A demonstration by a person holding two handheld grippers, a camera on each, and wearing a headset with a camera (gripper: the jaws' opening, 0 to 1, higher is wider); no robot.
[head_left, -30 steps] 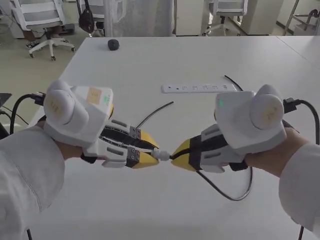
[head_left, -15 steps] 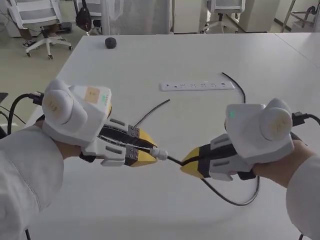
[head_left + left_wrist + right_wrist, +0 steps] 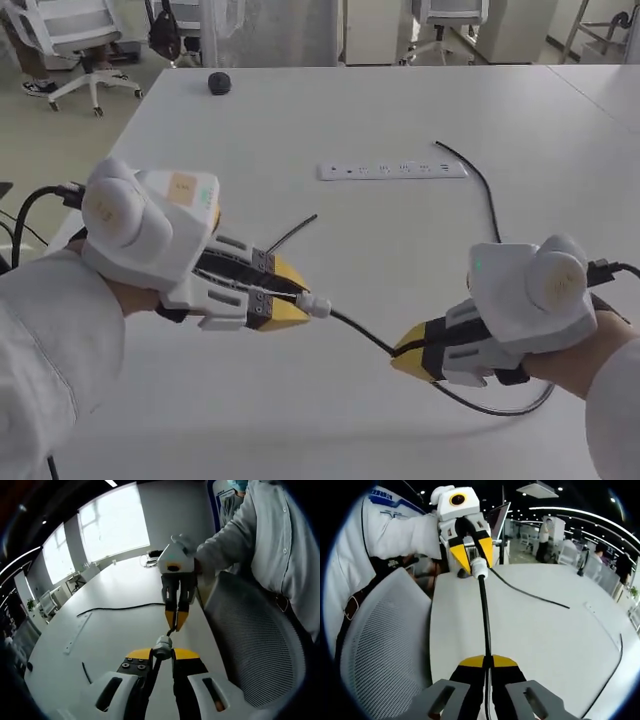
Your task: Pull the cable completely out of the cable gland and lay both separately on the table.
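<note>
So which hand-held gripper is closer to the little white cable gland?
Left. The left hand-held gripper grips the cable gland; the right hand-held gripper holds the cable further along.

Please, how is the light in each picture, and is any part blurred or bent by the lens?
Head view: soft even light, faint shadows on the table, all sharp. Left gripper view: windows blown out white, fisheye curves the table edge. Right gripper view: cable sharp, edges bent too.
</note>
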